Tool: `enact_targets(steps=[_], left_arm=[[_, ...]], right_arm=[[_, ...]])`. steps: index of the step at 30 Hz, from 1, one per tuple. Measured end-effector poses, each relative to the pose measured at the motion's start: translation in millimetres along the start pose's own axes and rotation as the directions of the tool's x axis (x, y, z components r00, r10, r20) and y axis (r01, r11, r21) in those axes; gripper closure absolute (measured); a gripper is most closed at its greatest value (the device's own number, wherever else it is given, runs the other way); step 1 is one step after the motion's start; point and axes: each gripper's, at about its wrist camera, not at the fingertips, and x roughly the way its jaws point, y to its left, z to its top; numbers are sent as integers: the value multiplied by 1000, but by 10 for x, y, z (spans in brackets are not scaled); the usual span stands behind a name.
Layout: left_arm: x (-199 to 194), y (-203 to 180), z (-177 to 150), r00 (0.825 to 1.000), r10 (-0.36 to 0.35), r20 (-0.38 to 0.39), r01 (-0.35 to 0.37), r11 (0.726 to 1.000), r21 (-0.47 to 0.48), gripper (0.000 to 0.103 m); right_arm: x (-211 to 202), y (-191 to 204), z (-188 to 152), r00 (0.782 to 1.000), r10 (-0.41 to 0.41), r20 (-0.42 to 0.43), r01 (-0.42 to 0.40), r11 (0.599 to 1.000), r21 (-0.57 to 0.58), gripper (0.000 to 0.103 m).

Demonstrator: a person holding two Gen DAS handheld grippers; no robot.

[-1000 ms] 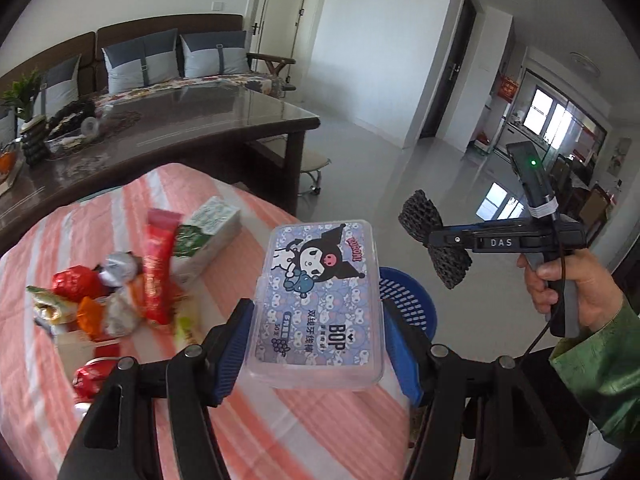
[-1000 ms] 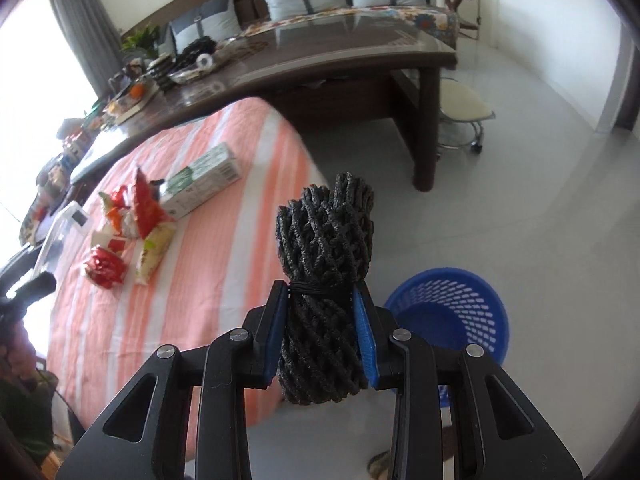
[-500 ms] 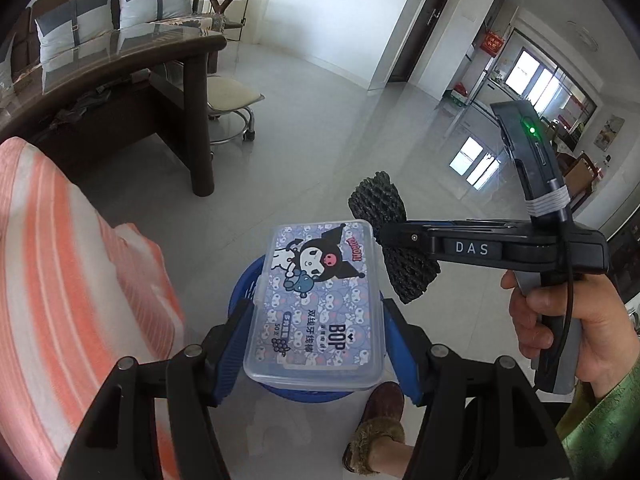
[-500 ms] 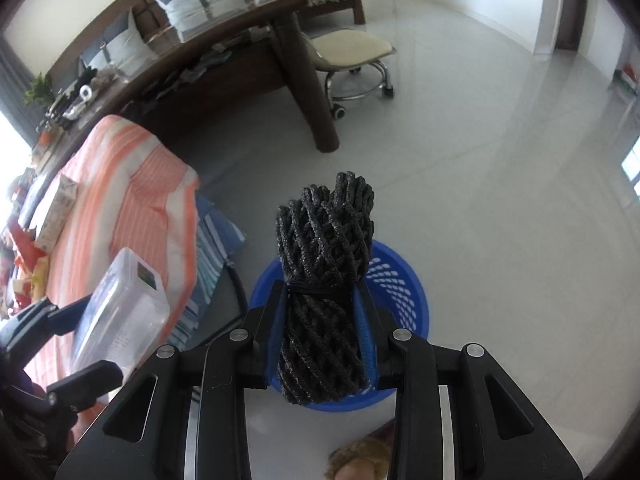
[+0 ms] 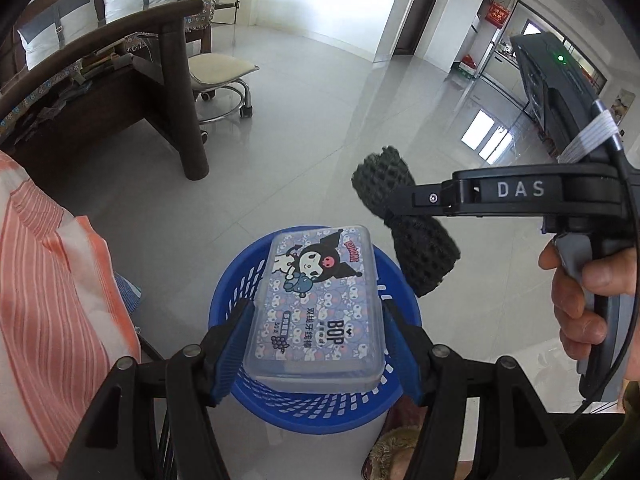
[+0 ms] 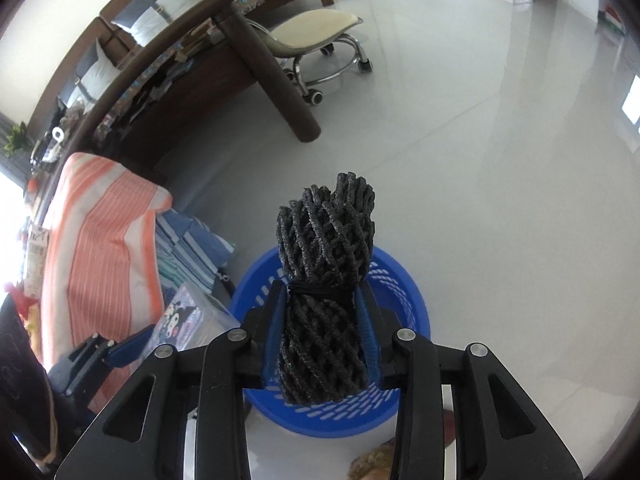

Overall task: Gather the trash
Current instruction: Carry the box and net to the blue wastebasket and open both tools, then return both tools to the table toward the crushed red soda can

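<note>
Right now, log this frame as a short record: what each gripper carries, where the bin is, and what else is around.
left gripper: jaws opening, clear plastic box with cartoon label between them
right gripper: jaws opening, black foam net bundle between the pads
bin: blue basket on the floor, directly below both items
nearby: orange striped cloth at left, wheeled stool by dark wooden table
stage: both items over the basket, not yet dropped
</note>
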Motion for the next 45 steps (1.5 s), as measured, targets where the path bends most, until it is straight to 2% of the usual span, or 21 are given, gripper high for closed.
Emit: enact_targets(steps=[1,6,9,12,17,19,21,23,26,29,32,35,39,41,45], left_arm=[[21,6,3,1000,2,1,-2,1000,-3,32],[-57,31,47,1000,-1,20,2,999,-32,31],[-349,-14,60,997,9,78,-6,1000,-29,31],[-731,-50,23,989,16,148,-12,1000,-25,31],[-1446,-91,-260,974,43,222,-40,999,-20,31],[-1674,-38,-476,971,65,231,-60,998,-29,31],[-1862,83,-733,968,99,230,-89,995,-54,31],[-2035,251,-1019,966,139,219,-120,988,-97,31],[-2268,570,-1441,960,207,187,-176,970,-167,31],[-2547,880,-1814,937,304,173,-263,938,-224,31],[-2820,1173,-2160,896,413,164,-359,891,-279,31],[-2989,1449,-2401,852,507,135,-442,832,-336,31],[-3154,1686,-2648,843,525,118,-439,798,-413,31],[-3165,1737,-2627,839,534,110,-445,788,-426,31],[-3112,1834,-2506,835,542,100,-444,770,-458,31]], right_arm=[[22,-4,0,1000,1,-1,-1,1000,3,53],[-34,-64,7,1000,1,15,-1,1000,15,39],[-154,-66,11,999,-12,53,12,1000,12,38],[-387,35,14,991,-39,127,42,999,-20,36],[-932,399,-91,953,-41,301,65,996,-69,24],[-1121,630,-174,930,-26,367,68,992,-102,19],[-1244,922,-291,909,-10,418,82,985,-155,18],[-1288,1252,-464,896,11,443,98,970,-224,18],[-1240,1772,-791,900,72,431,86,937,-338,17],[-1107,2287,-1156,912,139,385,55,891,-451,17],[-933,2748,-1500,926,189,326,22,836,-548,17],[-712,3122,-1816,941,212,264,3,775,-632,17],[-445,3478,-2058,954,217,204,-9,707,-708,17],[-387,3551,-2203,958,216,188,-12,685,-728,17],[-315,3575,-2266,963,206,175,-5,662,-749,17]])
